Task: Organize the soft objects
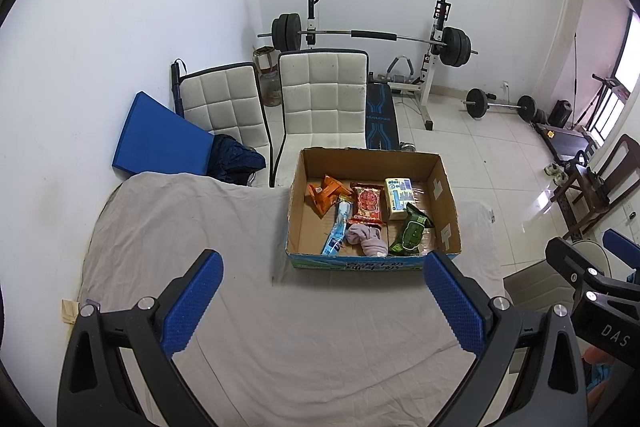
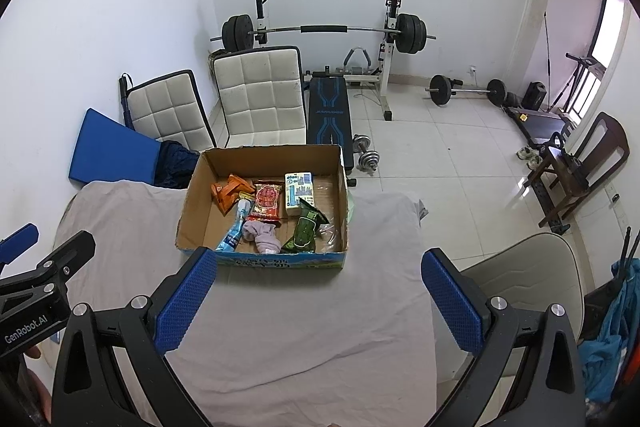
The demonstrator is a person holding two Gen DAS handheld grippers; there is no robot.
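Observation:
An open cardboard box point(image 1: 448, 211) point(image 2: 196, 195) stands on the grey-sheeted table point(image 1: 200, 227) point(image 2: 300, 327). In it lie an orange snack pack point(image 1: 328, 193) point(image 2: 229, 191), a red snack pack point(image 1: 366, 205) point(image 2: 267, 201), a tissue pack point(image 1: 399, 195) point(image 2: 298, 191), a green pack point(image 1: 410, 233) point(image 2: 305, 229), a blue pack point(image 1: 338, 231) point(image 2: 234, 231) and a pinkish cloth bundle point(image 1: 366, 239) point(image 2: 262, 237). My left gripper point(image 1: 324, 275) is open and empty, held in front of the box. My right gripper point(image 2: 320, 275) is open and empty, in front of the box.
Two white padded chairs point(image 1: 320, 99) point(image 2: 260, 95) and a blue mat point(image 1: 156, 139) stand behind the table. A weight bench with barbell point(image 1: 376, 39) point(image 2: 328, 31) is at the back wall. A dark wooden chair point(image 2: 580, 163) and a beige seat point(image 2: 520, 279) are at the right.

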